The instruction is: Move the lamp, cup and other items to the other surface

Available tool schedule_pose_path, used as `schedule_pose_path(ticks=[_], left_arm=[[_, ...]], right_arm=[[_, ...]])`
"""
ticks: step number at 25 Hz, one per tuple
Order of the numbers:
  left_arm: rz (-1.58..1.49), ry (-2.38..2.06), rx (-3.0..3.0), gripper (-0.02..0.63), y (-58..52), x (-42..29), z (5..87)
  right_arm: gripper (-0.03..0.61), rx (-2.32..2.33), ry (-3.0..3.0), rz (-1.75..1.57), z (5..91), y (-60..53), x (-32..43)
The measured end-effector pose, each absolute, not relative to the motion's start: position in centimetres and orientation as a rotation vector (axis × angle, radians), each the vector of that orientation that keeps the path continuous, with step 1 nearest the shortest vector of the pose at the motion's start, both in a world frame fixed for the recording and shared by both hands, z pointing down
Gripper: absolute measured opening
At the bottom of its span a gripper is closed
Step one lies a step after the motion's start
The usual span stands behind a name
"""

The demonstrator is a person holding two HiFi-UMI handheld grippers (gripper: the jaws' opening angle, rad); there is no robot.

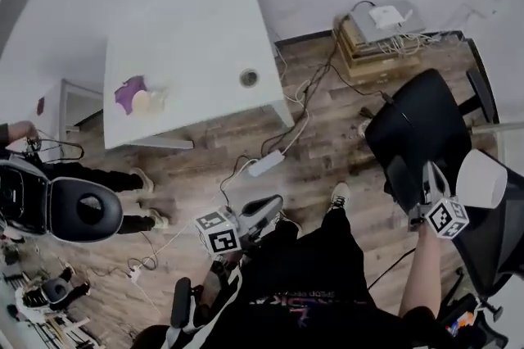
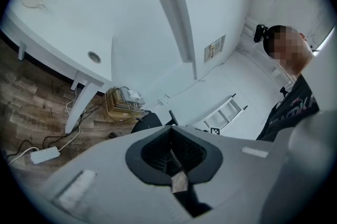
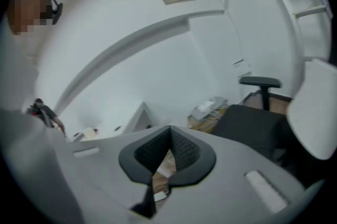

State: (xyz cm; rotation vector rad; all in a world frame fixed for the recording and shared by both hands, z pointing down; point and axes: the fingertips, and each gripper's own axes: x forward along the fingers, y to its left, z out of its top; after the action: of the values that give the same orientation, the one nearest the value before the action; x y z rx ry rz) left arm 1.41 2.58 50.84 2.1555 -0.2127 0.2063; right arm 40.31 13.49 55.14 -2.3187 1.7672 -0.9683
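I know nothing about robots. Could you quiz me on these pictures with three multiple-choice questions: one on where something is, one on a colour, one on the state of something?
1. Where does the small cream cup stand?
A. On the floor
B. On the rectangular white table, beside a crumpled purple object
C. Between a gripper's jaws

2. What colour is the padded office chair?
A. Black
B. Red
C. Yellow

3. How do the jaws of the right gripper stand?
A. Wide apart
B. Closed on the cup
C. Together, with nothing between them

Answers:
1 B: the head view shows the cup on the tabletop near its left end, next to the purple object.
2 A: the chair's seat and back are black in the head view.
3 C: the right gripper view shows the jaw tips meeting, with nothing between them.
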Motion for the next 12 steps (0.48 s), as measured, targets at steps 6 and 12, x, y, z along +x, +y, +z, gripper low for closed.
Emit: schedule_pose_path(ticks=[6, 12], left_arm=[[-0.008, -0.282, 2.185, 0.000, -1.2, -5.8, 47.0], [-0.119, -0.315, 2.189, 0.018, -1.5, -11.9, 44.7]], right_arm=[[-0.002, -1.470, 2.540, -0.961, 45.8, -1.1, 12.3], [0.000, -0.704, 2.910, -1.024, 43.6, 0.0, -9.1]])
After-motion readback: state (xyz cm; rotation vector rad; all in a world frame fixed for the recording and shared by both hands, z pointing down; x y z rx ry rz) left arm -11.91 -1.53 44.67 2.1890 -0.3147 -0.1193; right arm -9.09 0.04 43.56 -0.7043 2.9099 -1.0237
